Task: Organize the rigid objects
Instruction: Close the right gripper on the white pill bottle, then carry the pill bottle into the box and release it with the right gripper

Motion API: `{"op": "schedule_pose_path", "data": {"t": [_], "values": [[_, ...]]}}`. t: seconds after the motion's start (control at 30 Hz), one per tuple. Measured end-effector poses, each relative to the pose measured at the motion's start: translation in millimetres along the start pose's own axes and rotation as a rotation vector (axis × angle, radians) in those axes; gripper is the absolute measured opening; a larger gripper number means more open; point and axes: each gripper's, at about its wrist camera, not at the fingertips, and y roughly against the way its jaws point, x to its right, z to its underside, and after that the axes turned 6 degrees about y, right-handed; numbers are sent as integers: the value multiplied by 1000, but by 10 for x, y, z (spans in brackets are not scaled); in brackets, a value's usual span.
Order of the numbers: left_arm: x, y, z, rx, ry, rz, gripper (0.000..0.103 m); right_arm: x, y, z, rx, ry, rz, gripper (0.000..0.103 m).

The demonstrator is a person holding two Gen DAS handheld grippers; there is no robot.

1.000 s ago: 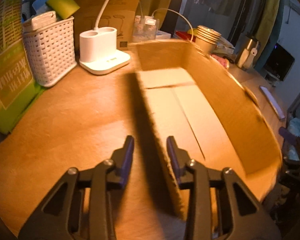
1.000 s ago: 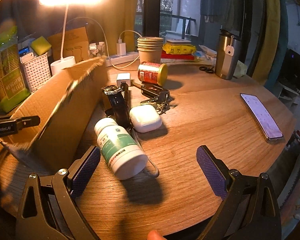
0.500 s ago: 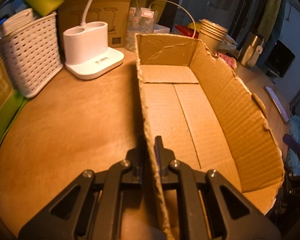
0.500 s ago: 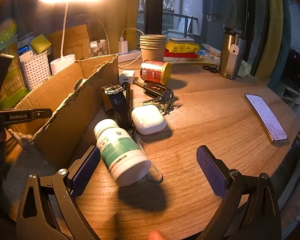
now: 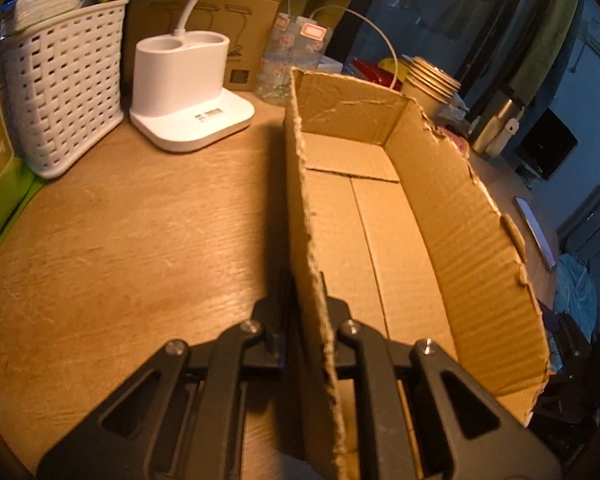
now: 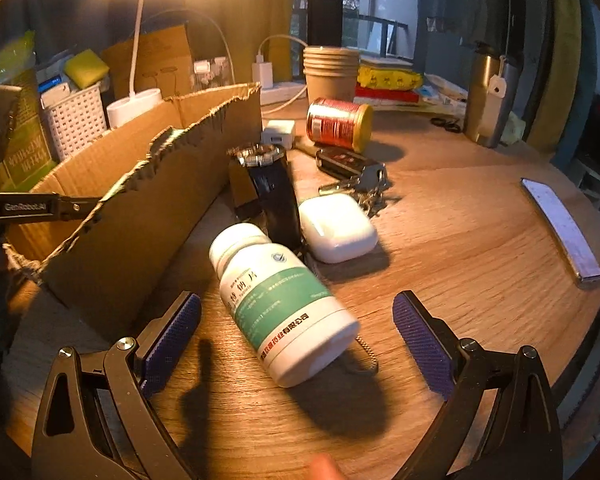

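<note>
Gripping the near wall of the cardboard box [image 5: 380, 216], the left gripper [image 5: 306, 300] has its fingers clenched on the torn edge, one inside and one outside, steadying the box on the wooden table [image 5: 140, 232]. From the left wrist view the box runs from 6 o'clock up toward 12, with nothing visible on its floor, so sorting looks barely begun.

On the other side, the right gripper [image 6: 296, 328] hangs with its fingers spread wide and nothing between the pads. A white pill bottle [image 6: 280, 304] lies on its side at the centre of that view, cap toward 11 o'clock, inside the span of the open fingers but touching neither. Just beyond it, toward 12 o'clock, stand a black watch [image 6: 268, 188] and a white earbud case [image 6: 336, 228], with a key bunch [image 6: 356, 172] and a red can [image 6: 338, 124] farther off; a phone [image 6: 560, 228] lies apart at 3 o'clock.

In hand, I judge, is the pick of the bottle (the nearest loose item). Next comes lowering so the pads bracket the bottle's body across its width, then closing. Being round, it could roll, so a square, centred squeeze seems wise.
</note>
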Motion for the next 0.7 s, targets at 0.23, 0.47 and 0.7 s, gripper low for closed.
{"op": "schedule_pose_path", "data": {"t": [0.23,0.47,0.7], "values": [[28,-5,-1,18,-8,-18,10,40,-25,10,1,-14,0,69],[11,4,6,19,-11,-18,10,76,88,-7,46,-45,-3,69],[20,7,13,24,-12,-32,10,141,389,-135,125,-60,27,69]]}}
